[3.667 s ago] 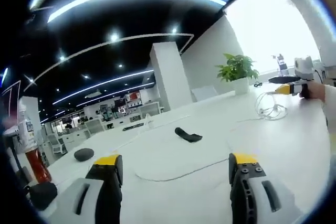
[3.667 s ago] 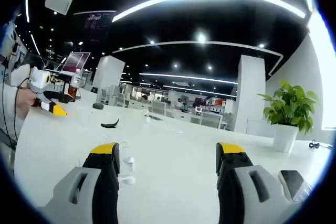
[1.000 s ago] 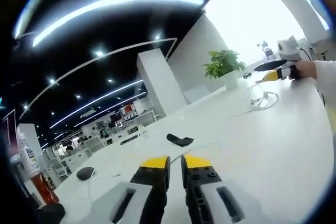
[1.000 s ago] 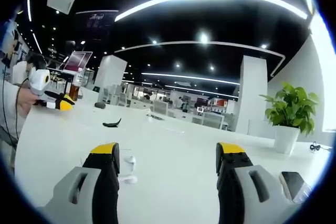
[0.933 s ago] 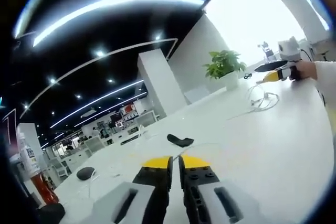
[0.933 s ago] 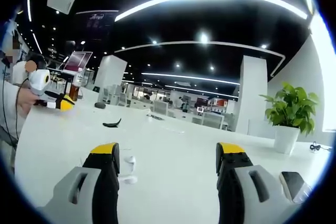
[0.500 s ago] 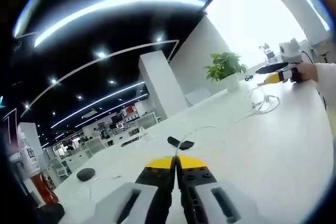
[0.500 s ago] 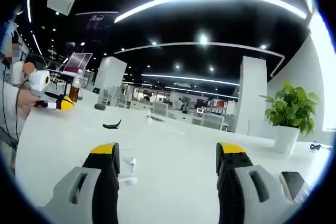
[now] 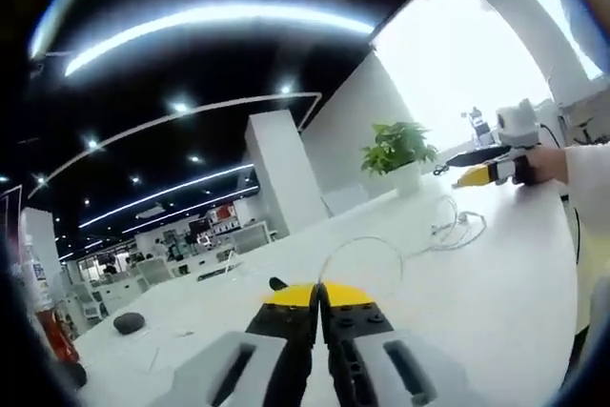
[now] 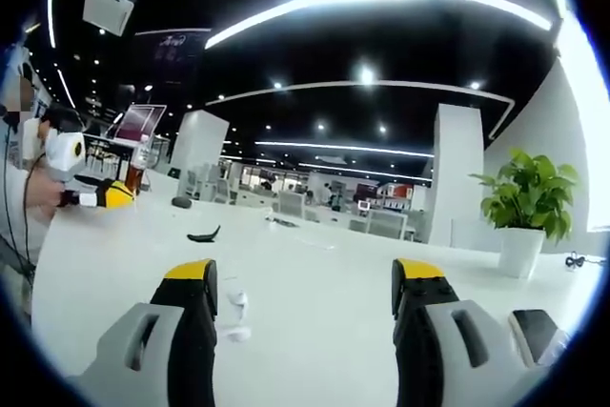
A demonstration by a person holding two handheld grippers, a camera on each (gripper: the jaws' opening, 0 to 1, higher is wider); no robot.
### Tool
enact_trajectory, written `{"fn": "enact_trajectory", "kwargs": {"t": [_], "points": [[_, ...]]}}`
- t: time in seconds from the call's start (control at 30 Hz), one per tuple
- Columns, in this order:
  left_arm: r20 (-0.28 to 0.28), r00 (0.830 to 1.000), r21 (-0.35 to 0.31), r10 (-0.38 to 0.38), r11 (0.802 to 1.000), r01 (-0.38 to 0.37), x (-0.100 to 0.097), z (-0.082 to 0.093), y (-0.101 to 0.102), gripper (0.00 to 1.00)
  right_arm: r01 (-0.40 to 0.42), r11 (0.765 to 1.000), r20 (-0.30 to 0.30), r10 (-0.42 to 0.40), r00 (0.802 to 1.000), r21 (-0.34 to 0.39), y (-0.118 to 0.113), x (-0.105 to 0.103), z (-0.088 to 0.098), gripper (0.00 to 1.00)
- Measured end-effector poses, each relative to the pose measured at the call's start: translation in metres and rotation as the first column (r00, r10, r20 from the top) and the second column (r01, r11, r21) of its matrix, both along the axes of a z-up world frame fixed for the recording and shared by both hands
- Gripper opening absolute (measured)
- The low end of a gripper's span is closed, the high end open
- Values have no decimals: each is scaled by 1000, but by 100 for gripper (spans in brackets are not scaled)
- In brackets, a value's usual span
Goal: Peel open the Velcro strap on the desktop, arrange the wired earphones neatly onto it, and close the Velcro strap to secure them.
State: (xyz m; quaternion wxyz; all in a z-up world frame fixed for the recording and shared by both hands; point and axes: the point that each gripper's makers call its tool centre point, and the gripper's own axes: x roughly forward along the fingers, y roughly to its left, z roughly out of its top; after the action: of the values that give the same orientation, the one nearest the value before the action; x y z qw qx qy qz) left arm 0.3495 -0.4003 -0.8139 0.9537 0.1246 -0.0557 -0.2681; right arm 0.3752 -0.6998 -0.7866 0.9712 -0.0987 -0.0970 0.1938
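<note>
Left gripper view: the left gripper [image 9: 317, 295] is pinching the white earphone cable [image 9: 381, 247] at lower centre, jaws pressed together; the cable is looping up rightward.

Right gripper view: the right gripper [image 10: 303, 283] is sitting wide open at the bottom, earbuds [image 10: 234, 310] lying beside its left jaw, the black Velcro strap [image 10: 203, 234] left of centre on the white desk [image 10: 315, 274].

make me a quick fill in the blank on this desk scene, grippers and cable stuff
1. The left gripper has its jaws ____ on the white earphone cable.
2. The right gripper has its jaws ____, with the earbuds lying on the desk beside its left jaw.
3. The potted plant stands in a ____ pot.
4. The Velcro strap on the desk is ____ in colour.

Missing words: shut; open; white; black
</note>
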Motion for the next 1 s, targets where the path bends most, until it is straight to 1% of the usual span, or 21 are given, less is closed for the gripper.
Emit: {"fn": "enact_trajectory", "kwargs": {"t": [0.07,0.13,0.2,0.23,0.33,0.4,0.43,0.5,0.57,0.63,0.7,0.73,0.8,0.83,0.9,0.97,1.0], "points": [[-5,999,-31,-36,999,36,-4,2,-15,5,5,1000,3,-5,1000,5,0,0,1,75],[-9,997,-48,-72,996,72,-9,4,-29,5,6,1000,3,-6,1000,6,-1,0,1,75],[-16,991,-78,-136,988,134,-16,7,-55,5,5,1000,4,-5,1000,5,-1,0,1,75],[-17,989,-84,-146,986,144,-17,8,-58,5,6,1000,4,-6,1000,6,-1,0,1,75],[-24,970,-139,-241,962,236,-27,15,-94,5,10,1000,11,-10,1000,16,-3,-1,3,75],[-22,953,-171,-302,940,294,-35,20,-115,5,11,1000,13,-11,1000,21,-3,-1,4,75],[-23,944,-178,-328,931,319,-39,21,-124,5,12,1000,14,-12,1000,24,-3,-1,4,75],[-19,933,-175,-358,920,350,-45,23,-140,5,13,1000,16,-14,1000,26,-4,-1,5,75],[-20,923,-170,-385,911,376,-50,22,-151,5,15,999,17,-15,1000,29,-6,0,5,75],[-23,918,-165,-396,907,387,-51,20,-156,5,16,999,19,-16,1000,31,-6,0,5,75],[-28,915,-169,-403,904,393,-52,19,-158,5,16,999,20,-17,1000,34,-6,0,6,75],[-35,914,-160,-404,905,394,-52,17,-158,6,17,999,21,-18,1000,35,-6,0,6,75],[-38,927,-82,-374,926,370,-48,8,-153,11,18,999,20,-18,1000,35,-6,0,6,75],[-45,930,-60,-365,930,362,-47,4,-150,15,17,999,19,-18,1000,34,-6,1,6,75],[-56,941,-47,-335,942,332,-43,-1,-135,18,17,999,19,-18,1000,32,-6,0,6,75],[-41,962,-46,-271,962,269,-35,1,-113,21,17,999,18,-18,1000,31,-6,1,5,75],[-35,967,-51,-251,967,249,-33,2,-106,22,17,999,18,-18,1000,31,-6,0,5,75]]}}
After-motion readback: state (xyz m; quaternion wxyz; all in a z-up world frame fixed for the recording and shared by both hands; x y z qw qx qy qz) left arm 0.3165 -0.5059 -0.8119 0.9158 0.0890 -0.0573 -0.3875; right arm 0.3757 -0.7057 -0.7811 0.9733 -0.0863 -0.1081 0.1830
